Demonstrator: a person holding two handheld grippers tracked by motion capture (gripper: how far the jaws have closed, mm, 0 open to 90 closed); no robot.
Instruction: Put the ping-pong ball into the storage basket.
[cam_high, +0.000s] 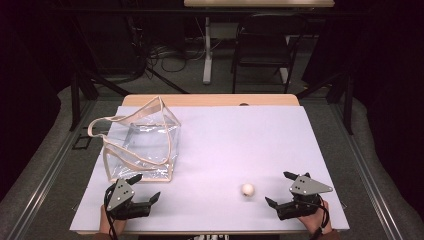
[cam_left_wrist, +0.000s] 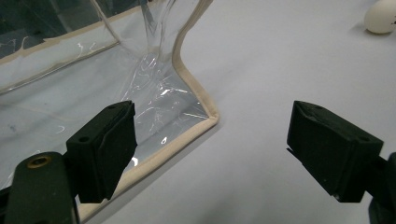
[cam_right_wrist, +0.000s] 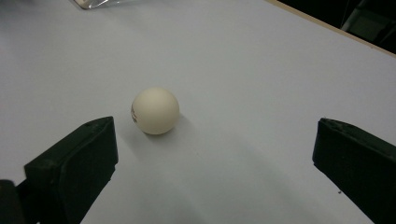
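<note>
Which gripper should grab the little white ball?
Probably the right gripper: the ball lies just ahead of its open jaws. The left gripper sits by the clear bag.

Ball (cam_high: 247, 189) on the table (cam_high: 240, 135), well right of the bag (cam_high: 142, 145), near front edge.

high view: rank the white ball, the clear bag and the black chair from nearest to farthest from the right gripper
Measured from the right gripper in the high view:
1. White ball, just to its left on the table's near part.
2. Clear bag with beige trim, across the table at the left.
3. Black chair, beyond the table's far edge, on the floor.
</note>
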